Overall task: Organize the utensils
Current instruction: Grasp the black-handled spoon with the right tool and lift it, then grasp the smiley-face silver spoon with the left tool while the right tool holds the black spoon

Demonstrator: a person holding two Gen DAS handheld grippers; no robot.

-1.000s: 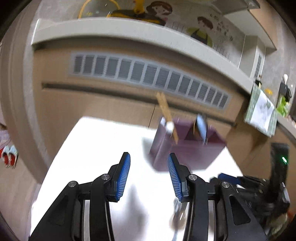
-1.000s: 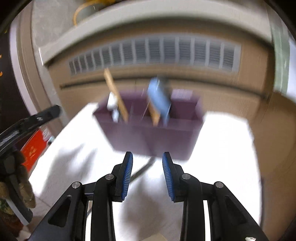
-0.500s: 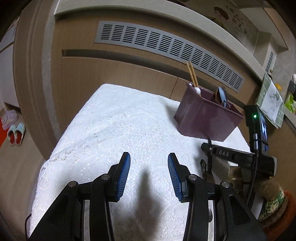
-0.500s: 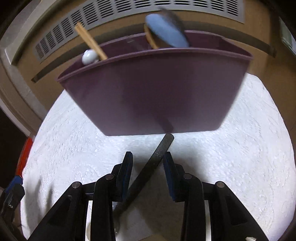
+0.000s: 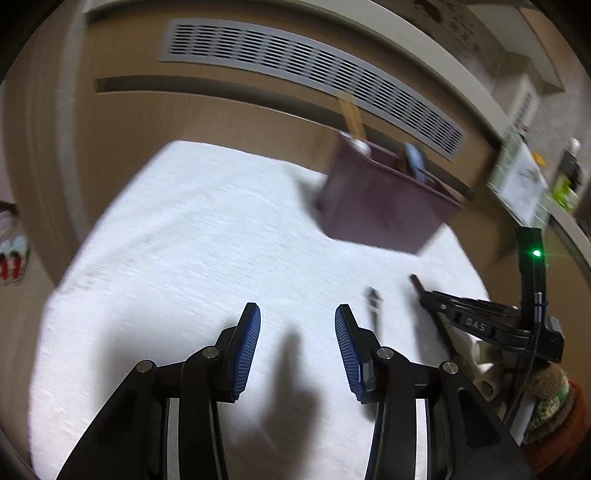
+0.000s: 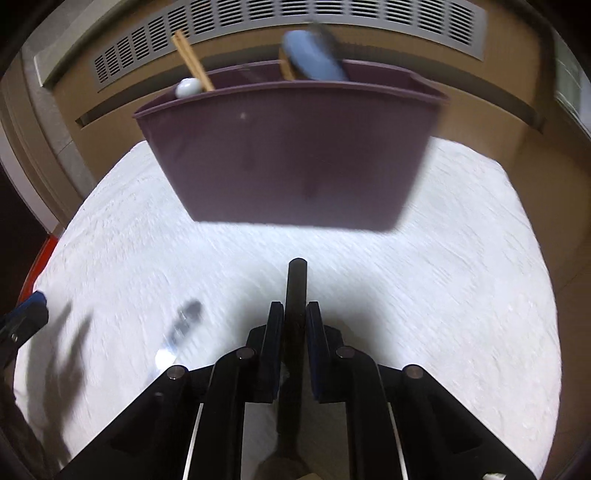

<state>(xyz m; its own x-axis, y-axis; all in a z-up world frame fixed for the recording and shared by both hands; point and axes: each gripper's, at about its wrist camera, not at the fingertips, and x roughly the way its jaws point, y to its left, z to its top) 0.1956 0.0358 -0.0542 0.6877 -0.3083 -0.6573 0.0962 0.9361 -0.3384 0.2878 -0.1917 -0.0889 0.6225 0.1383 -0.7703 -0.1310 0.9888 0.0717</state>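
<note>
Gripping the black utensil handle [image 6: 296, 295] now, my right gripper [image 6: 291, 314] has closed on it where it lay loose between spread jaws; the purple caddy [image 6: 291, 155] waits ahead. My left gripper [image 5: 297, 343] hovers spread, empty.

Black-handled utensil [image 6: 295, 291] before purple caddy [image 6: 291, 158]

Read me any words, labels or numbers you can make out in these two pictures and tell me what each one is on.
"DAS": pale letters on the black body of the right gripper, seen from the left wrist camera.
Dark marks on the wall poster at the top: too blurred to read.
Paper on the counter at the right: a drawing, no text I can read.
Purple utensil holder: no label visible.
</note>
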